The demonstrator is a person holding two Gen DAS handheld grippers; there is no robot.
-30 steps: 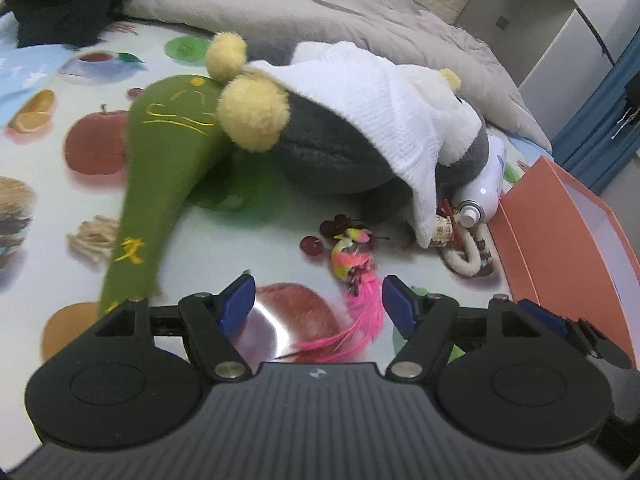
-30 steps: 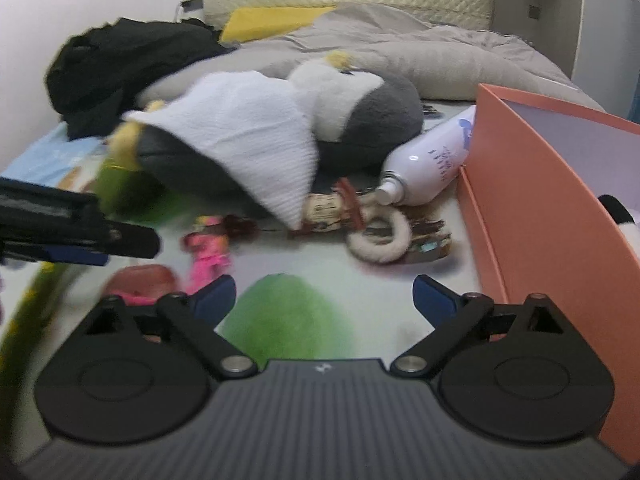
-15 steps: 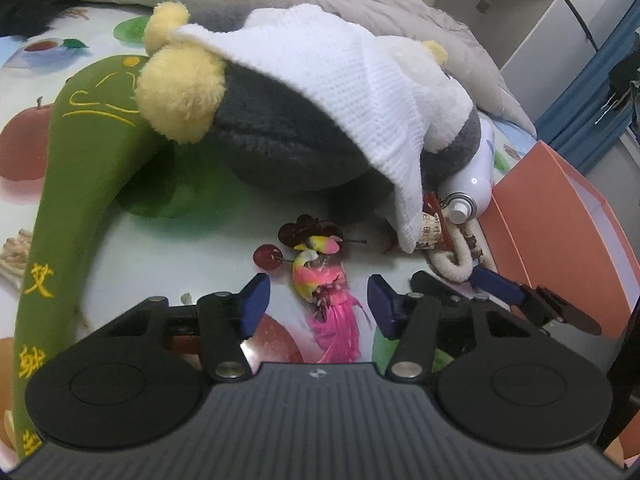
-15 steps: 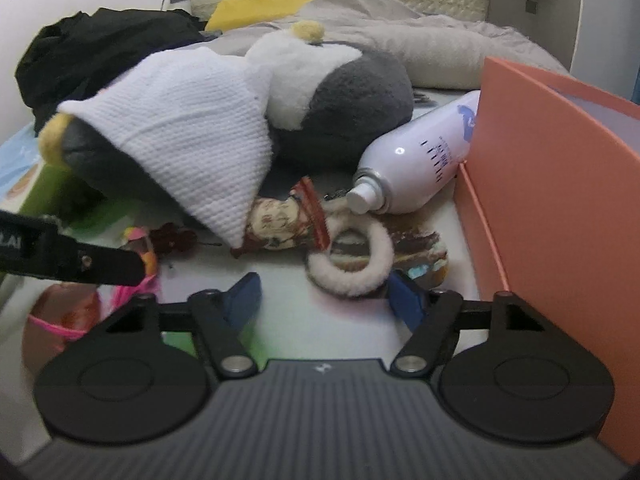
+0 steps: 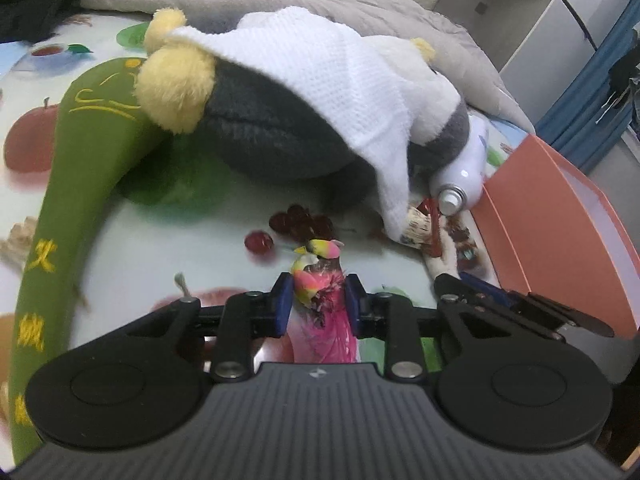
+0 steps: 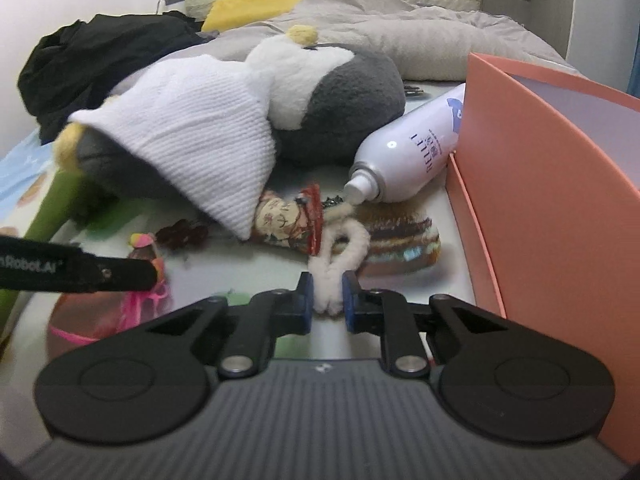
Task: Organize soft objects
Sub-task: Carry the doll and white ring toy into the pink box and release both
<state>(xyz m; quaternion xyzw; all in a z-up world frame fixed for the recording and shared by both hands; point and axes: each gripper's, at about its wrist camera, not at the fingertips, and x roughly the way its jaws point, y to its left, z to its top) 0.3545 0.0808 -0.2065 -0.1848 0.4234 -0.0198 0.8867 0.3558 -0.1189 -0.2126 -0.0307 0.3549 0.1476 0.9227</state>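
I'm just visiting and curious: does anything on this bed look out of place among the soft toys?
Yes: a hard spray bottle lies tipped on its side, between the plush toy and the orange box. Nothing looks spilled. A white cloth is draped over the plush.

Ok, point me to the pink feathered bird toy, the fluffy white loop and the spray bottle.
pink feathered bird toy (image 5: 318, 280), left wrist view, on its body between the pads.
fluffy white loop (image 6: 352, 236), right wrist view, on its upper curve.
spray bottle (image 6: 412, 152), right wrist view, on its white body.
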